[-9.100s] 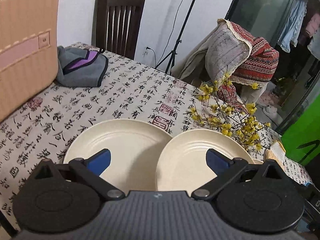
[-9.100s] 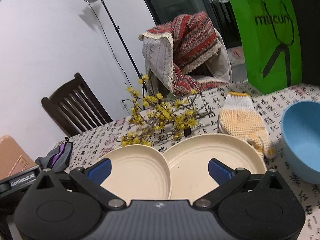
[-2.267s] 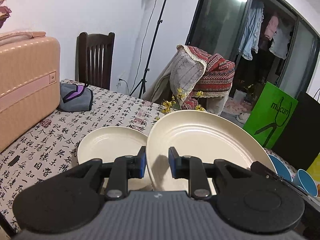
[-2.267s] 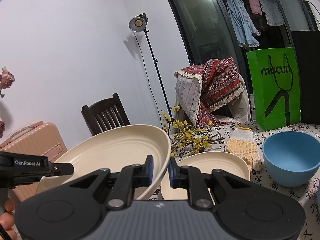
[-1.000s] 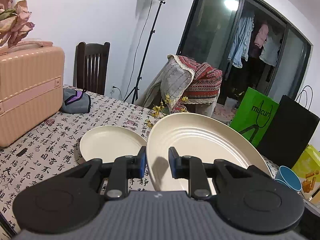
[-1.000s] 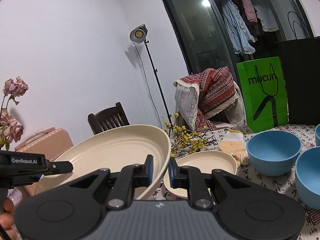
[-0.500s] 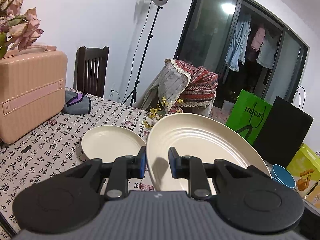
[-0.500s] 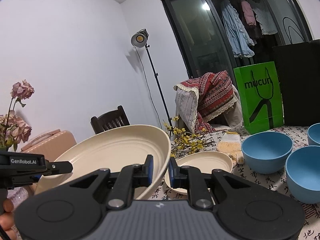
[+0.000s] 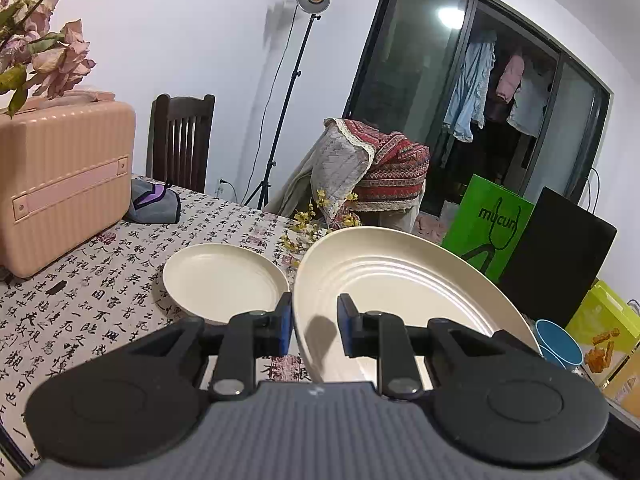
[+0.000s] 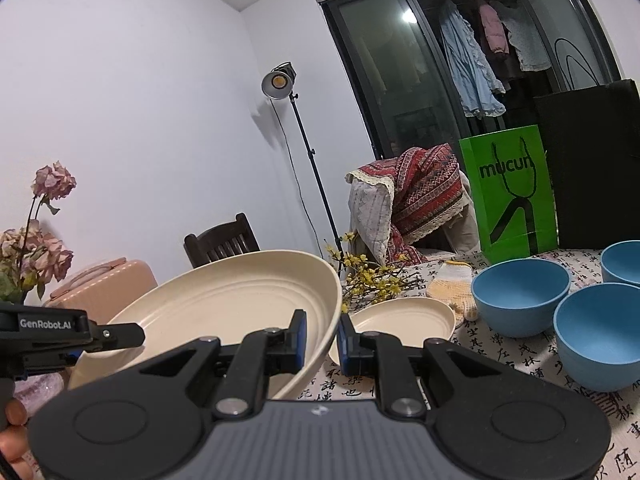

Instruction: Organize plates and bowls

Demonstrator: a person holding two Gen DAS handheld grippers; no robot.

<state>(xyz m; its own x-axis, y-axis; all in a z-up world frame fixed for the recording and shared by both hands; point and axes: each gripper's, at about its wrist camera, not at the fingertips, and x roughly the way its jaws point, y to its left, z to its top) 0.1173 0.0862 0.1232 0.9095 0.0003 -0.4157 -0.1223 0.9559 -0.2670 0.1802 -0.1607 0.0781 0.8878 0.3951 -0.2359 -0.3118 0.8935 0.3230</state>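
Plate (image 9: 404, 280) up off the table: my left gripper (image 9: 312, 326) and right gripper (image 10: 322, 338) both pinch its rim, second plate (image 9: 220, 276) lying flat below.

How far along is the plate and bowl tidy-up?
Nothing looks stacked yet. In hand: both tongs, left and right, are shut on one cream plate, lifted off the table. Left: set it on the other plate, then sort the three separate blue bowls.
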